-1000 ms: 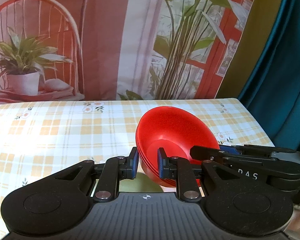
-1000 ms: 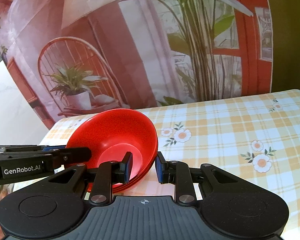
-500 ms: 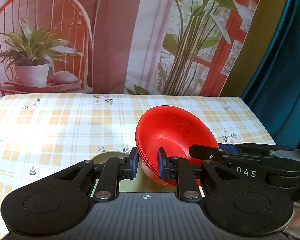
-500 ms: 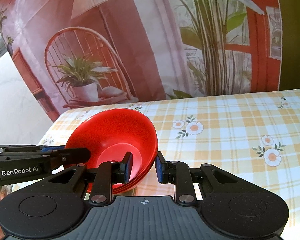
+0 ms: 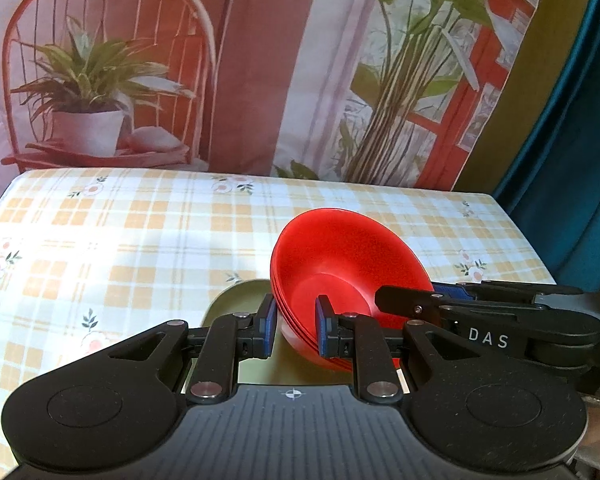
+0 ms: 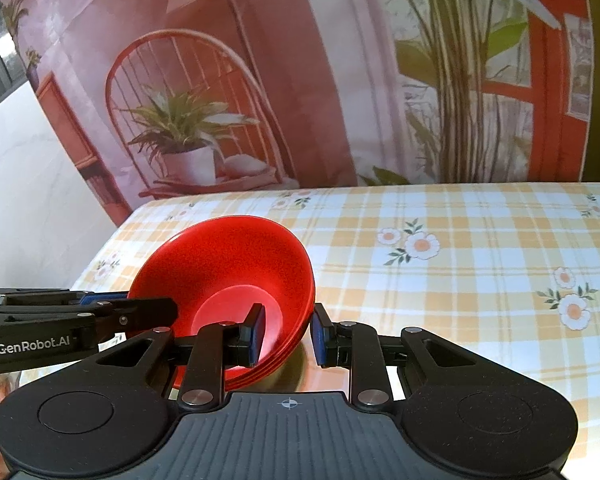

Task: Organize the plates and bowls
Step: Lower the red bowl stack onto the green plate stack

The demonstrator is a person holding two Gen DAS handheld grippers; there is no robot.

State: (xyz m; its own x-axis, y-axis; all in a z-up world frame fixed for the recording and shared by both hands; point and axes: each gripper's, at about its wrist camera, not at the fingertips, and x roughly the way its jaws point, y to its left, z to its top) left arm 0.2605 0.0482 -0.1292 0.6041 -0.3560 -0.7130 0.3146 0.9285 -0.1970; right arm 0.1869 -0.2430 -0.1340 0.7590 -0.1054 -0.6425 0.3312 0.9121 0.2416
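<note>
Checked tablecloth; green plate left-view only.

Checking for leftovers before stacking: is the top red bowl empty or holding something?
Empty. The top red bowl shows only bare red inside, in both wrist views; the bowls nested under it are hidden.

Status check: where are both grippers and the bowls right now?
Left gripper and right gripper both shut on stacked red bowls, opposite rims. Stack tilted, above olive-green plate on checked tablecloth. Nothing in the way.
</note>
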